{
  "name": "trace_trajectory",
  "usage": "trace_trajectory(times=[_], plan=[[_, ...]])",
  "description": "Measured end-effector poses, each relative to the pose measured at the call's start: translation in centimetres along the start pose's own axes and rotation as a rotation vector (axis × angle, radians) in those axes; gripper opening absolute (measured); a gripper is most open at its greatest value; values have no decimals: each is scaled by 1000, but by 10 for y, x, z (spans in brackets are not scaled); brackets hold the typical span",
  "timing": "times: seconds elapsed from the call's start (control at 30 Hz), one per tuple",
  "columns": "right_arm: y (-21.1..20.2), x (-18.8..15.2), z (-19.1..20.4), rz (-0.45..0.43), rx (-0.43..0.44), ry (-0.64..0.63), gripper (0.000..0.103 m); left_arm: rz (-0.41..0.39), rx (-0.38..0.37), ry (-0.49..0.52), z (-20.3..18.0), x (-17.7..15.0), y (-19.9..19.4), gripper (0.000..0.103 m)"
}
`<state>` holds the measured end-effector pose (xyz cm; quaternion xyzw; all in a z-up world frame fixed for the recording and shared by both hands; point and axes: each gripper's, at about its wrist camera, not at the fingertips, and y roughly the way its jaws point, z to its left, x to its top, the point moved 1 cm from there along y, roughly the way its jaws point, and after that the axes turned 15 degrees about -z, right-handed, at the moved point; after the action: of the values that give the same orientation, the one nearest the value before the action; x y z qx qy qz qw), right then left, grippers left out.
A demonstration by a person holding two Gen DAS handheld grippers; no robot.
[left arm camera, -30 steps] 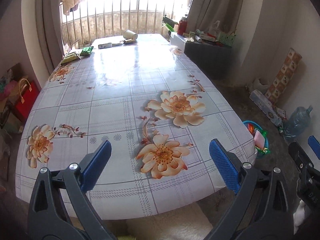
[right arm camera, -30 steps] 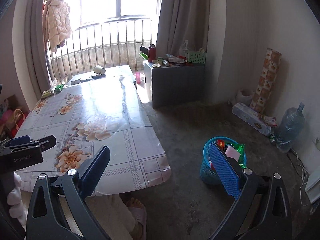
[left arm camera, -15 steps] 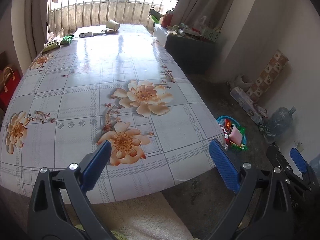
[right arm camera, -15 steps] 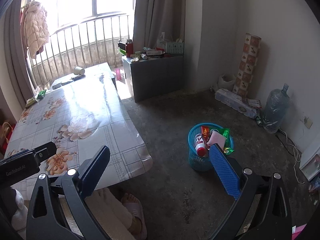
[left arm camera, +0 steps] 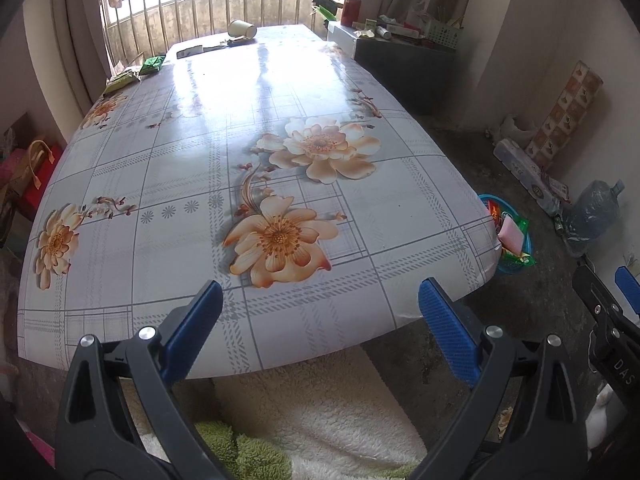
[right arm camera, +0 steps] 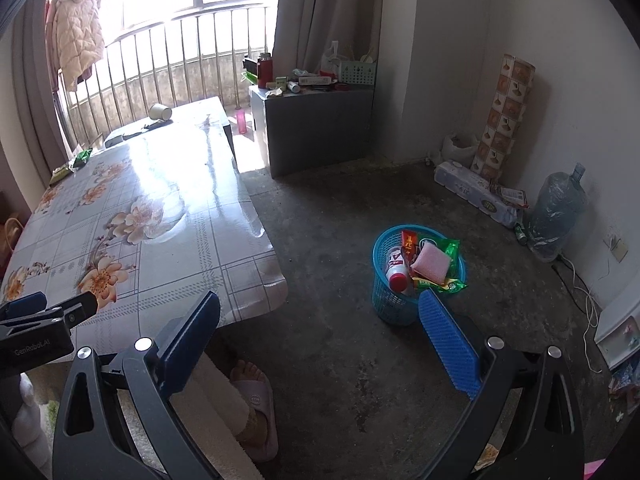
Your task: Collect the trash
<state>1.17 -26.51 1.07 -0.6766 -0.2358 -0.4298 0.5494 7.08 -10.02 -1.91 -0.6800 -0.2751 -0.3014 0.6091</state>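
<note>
A blue trash basket (right arm camera: 390,306) stands on the floor right of the table, holding a white bottle (right arm camera: 398,276), a pink sponge (right arm camera: 431,262) and green wrappers. My right gripper (right arm camera: 320,320) hangs open and empty above the floor, just short of the basket. My left gripper (left arm camera: 320,312) is open and empty over the near edge of the floral table (left arm camera: 180,160). At the table's far end lie a tipped paper cup (left arm camera: 242,29), green wrappers (left arm camera: 154,65) and a flat white packet (left arm camera: 192,51). The table corner half hides the basket (left arm camera: 512,269) in the left wrist view.
A grey cabinet (right arm camera: 320,128) with clutter stands beyond the table. By the right wall sit a water jug (right arm camera: 556,216), a long package (right arm camera: 472,192) and a patterned roll (right arm camera: 504,116). A person's slippered foot (right arm camera: 256,400) shows under the table edge. Red bags (left arm camera: 36,176) sit left.
The right wrist view has risen and drawn back, so the basket sits a little higher and further left in it. The left wrist view swung across the table. Both grippers stayed open and empty.
</note>
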Motion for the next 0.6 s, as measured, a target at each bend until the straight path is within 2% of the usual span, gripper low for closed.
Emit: trace_trajectory(times=[0.13, 0.3, 0.6], plan=[[5, -5, 4, 31, 41, -20, 97, 2, 27, 9, 4, -2, -2, 94], [8, -12, 7, 61, 65, -36, 97, -40, 67, 61, 8, 5, -8, 94], [6, -12, 1, 54, 60, -28, 97, -45, 47, 76, 3, 6, -13, 94]])
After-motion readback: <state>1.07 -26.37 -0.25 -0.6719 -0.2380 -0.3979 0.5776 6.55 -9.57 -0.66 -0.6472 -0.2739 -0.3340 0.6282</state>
